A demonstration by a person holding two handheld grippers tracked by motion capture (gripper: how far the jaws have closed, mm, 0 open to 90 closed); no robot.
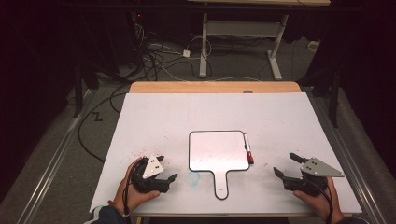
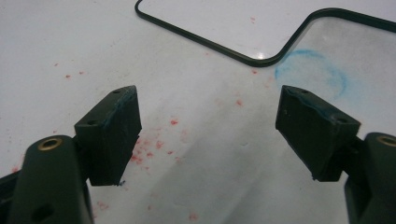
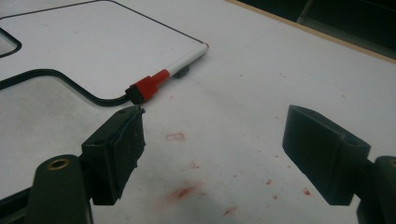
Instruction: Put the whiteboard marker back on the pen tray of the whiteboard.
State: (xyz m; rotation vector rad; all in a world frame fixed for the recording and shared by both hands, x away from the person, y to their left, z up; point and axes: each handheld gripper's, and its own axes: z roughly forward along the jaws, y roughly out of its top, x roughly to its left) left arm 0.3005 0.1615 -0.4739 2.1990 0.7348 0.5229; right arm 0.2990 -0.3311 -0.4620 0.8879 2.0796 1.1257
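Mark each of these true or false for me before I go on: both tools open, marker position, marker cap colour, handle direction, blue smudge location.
1. Both tools are open and hold nothing. True: the left tool and the right tool each stand with jaws apart over the table.
2. The marker lies along the left edge of the whiteboard. False: it lies along the right edge.
3. The marker's cap is red. True.
4. The whiteboard's handle points away from the person. False: it points toward the person.
5. A blue smudge marks the table beside the handle. True.
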